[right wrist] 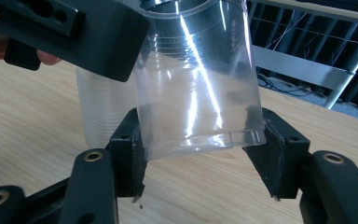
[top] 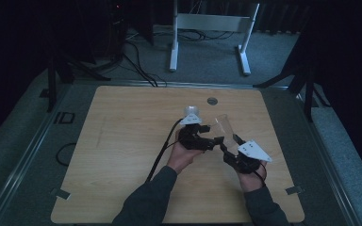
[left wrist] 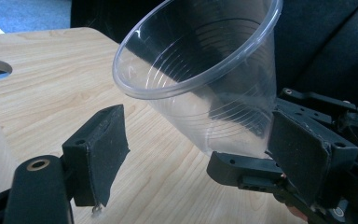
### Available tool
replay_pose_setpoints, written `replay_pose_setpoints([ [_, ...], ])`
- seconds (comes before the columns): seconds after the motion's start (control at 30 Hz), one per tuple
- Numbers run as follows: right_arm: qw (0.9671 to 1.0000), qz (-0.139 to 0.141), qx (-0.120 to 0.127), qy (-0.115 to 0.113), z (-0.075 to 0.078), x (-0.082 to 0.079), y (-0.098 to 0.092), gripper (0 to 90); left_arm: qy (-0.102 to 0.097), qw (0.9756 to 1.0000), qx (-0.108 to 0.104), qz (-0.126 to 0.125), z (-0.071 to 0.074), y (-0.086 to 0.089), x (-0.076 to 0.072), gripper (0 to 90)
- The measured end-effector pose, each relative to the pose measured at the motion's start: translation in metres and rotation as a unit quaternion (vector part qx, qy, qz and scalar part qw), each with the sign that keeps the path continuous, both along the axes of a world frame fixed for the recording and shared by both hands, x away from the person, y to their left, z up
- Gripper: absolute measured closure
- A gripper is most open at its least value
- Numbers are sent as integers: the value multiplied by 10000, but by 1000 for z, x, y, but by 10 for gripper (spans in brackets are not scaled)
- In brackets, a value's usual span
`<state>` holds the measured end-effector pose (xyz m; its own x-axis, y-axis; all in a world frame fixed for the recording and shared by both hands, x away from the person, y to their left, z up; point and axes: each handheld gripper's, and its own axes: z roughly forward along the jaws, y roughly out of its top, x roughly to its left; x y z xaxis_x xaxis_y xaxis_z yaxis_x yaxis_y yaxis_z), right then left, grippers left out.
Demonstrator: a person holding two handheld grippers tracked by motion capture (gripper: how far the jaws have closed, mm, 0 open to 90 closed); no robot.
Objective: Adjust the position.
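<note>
We clamp right gripper (right wrist: 200, 163) on base of clear plastic cup (right wrist: 198, 88), tilted above table (top: 122, 155). Our left gripper (left wrist: 200, 154) jaws apart, clear of cup rim.

Stack of cups (right wrist: 103, 112) partly hidden behind clear cup (right wrist: 198, 79), cup rim cut off by top edge

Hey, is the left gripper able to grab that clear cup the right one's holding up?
Probably yes: the clear cup hangs just past the left gripper, jaws open, nothing between.
</note>
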<state>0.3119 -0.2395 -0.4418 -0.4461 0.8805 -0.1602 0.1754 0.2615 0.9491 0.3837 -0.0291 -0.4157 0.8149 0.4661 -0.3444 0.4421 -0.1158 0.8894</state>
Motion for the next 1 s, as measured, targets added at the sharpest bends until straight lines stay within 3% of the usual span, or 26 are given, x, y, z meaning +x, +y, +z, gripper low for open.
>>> replay_pose_setpoints([
  [1.0,9999,-16,61,-130,-1,-4,2,422,84,9987,-483,142,3,-11,-1,193],
])
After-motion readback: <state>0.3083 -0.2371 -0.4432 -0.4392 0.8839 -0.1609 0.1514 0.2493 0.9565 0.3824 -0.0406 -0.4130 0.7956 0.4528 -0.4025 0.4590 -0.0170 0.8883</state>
